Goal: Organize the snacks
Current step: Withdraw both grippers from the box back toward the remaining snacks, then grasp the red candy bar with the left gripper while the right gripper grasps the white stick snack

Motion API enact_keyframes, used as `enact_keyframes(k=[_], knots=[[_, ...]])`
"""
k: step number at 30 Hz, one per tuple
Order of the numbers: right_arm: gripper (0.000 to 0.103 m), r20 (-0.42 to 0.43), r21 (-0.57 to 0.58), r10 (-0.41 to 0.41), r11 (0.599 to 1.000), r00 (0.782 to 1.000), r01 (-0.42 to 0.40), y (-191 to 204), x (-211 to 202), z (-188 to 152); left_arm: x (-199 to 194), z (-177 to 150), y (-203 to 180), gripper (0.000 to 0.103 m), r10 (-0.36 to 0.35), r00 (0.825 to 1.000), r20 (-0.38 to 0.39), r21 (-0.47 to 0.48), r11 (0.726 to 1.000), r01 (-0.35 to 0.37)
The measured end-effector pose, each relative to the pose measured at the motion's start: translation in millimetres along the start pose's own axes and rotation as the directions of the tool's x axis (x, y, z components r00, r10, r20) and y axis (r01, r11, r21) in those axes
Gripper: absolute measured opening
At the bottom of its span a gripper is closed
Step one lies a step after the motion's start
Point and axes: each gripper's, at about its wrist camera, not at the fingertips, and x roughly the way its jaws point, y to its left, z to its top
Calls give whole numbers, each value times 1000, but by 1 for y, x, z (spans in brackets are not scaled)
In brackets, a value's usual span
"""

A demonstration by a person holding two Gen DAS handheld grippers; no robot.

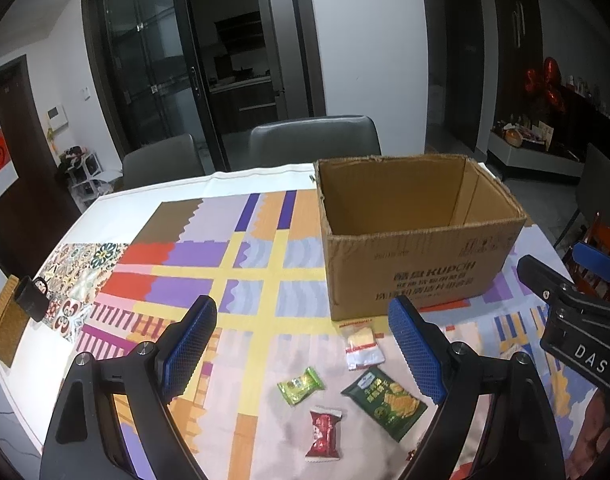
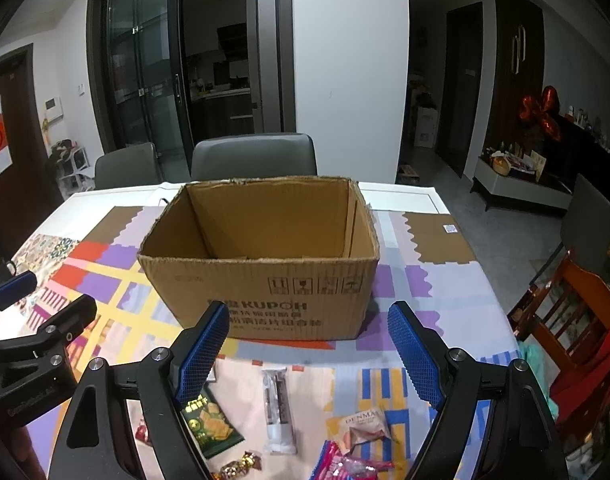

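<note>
Both your grippers, left gripper [image 1: 303, 344] and right gripper [image 2: 308, 346], are wide open and empty. The snacks sit near you, in front of the empty cardboard box [image 2: 265, 296]. Pick one packet, say the green cracker packet [image 1: 385, 402], drop straight over it, and pinch its middle.

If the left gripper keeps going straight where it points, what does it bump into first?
Probably the tablecloth, near the light green snack packet. The left gripper is open, holding nothing, and tilts downward, short of the cardboard box. Depth is hard to judge.

Left gripper [image 1: 303, 350] fingers apart, empty; right gripper [image 2: 309, 354] likewise.
</note>
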Motion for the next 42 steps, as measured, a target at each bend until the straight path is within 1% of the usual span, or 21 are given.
enact_keyframes(k=[7, 21, 29, 36, 42], knots=[[82, -20, -8, -2, 1000, 1000, 2, 3, 3, -17, 5, -21, 1, 88, -1, 1000, -20, 7, 1000, 1], [82, -59, -45, 2, 999, 998, -5, 15, 14, -41, 17, -57, 9, 88, -1, 997, -71, -11, 1000, 0], [82, -87, -59, 7, 998, 996, -12, 20, 22, -55, 24, -71, 9, 88, 1, 996, -86, -11, 1000, -2], [82, -113, -60, 9, 998, 994, -16, 21, 30, -65, 35, -83, 8, 88, -7, 993, -120, -21, 1000, 4], [82, -133, -69, 5, 998, 991, -14, 23, 39, -75, 41, -94, 8, 88, -8, 991, -132, -24, 1000, 4]])
